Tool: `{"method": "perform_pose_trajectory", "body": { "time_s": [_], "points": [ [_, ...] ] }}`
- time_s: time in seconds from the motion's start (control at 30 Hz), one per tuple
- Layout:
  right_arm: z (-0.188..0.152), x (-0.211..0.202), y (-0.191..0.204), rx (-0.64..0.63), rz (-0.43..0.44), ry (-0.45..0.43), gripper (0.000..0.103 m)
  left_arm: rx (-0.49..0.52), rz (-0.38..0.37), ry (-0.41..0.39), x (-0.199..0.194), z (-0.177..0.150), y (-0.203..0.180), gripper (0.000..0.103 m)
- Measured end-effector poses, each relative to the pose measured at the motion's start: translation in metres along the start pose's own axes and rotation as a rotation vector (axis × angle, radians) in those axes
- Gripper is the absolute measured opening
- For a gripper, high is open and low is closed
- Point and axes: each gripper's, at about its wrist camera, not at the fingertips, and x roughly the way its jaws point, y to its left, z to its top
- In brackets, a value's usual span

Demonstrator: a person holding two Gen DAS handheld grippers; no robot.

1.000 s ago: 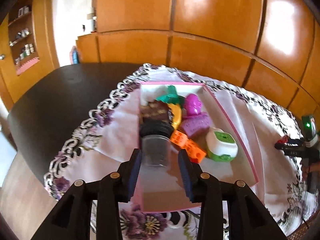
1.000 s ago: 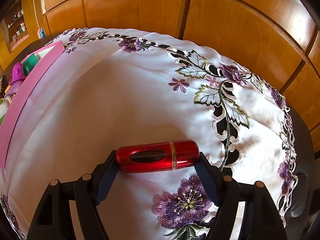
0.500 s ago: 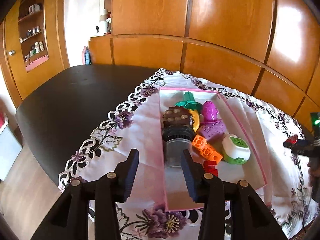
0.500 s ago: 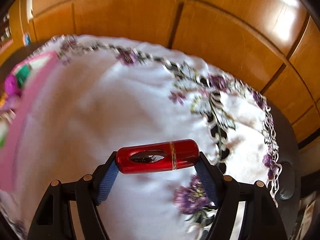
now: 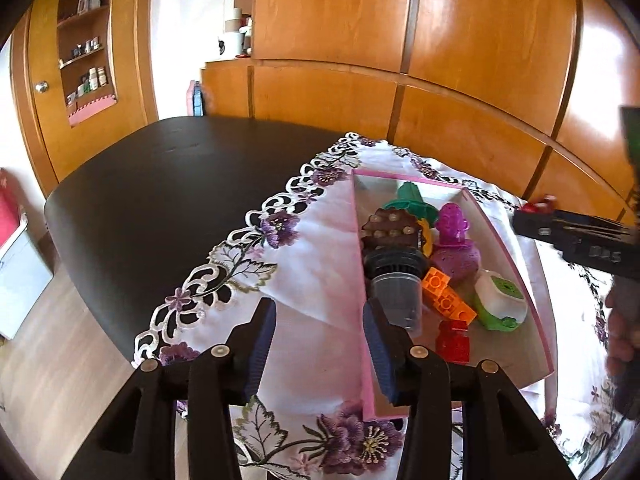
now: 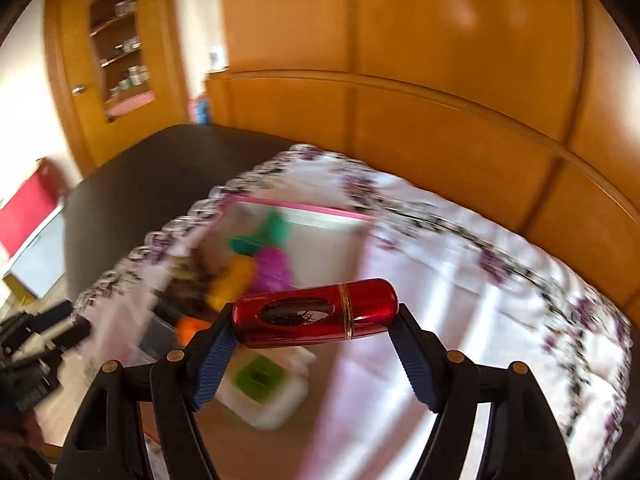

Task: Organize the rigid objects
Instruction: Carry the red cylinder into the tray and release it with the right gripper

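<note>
A pink-rimmed box (image 5: 358,240) on the embroidered cloth holds several toys. A clear jar with a black lid (image 5: 394,280) lies at its left side. My left gripper (image 5: 318,344) is open and empty, pulled back from the jar, its jaws straddling the box's left wall. My right gripper (image 6: 312,344) is shut on a red capsule-shaped case (image 6: 316,318), held crosswise in the air above the box (image 6: 304,208). The right wrist view is motion-blurred. The right gripper also shows at the right edge of the left wrist view (image 5: 536,216).
In the box lie a brown studded piece (image 5: 390,228), a green toy (image 5: 412,200), a purple figure (image 5: 454,236), orange bricks (image 5: 448,298), a red brick (image 5: 454,340) and a white-green case (image 5: 502,300). Bare dark tabletop (image 5: 168,192) lies left. Wood panelling stands behind.
My left gripper let go of the jar, opened and drew back to the left. My right gripper lifted the red case off the cloth and swung left over the box.
</note>
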Motion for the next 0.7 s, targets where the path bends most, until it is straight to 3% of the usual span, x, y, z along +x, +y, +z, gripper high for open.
{"method": "perform_pose_trajectory", "body": {
  "time_s": [0.1,0.23,0.33,0.4,0.47,0.7],
  "points": [
    [-0.001,0.031,0.026,-0.045,0.036,0.063,0.076,-0.017,0.01,0.002,0.001,-0.001,0.006,0.046],
    [-0.014,0.068,0.036,-0.081,0.009,0.162,0.076,-0.036,0.019,0.011,0.005,-0.001,0.014,0.046],
    [-0.02,0.065,0.022,-0.012,0.045,0.16,0.076,-0.039,0.023,0.013,0.006,-0.001,0.015,0.046],
    [-0.025,0.07,0.018,-0.021,-0.002,0.192,0.076,-0.04,0.025,0.015,0.007,-0.002,0.015,0.047],
    [-0.029,0.068,0.011,-0.007,0.017,0.188,0.076,-0.039,0.032,0.012,0.007,-0.003,0.015,0.057],
    [-0.035,0.067,0.01,0.006,0.006,0.199,0.076,-0.023,0.03,0.006,0.005,-0.003,0.009,0.058]
  ]
}}
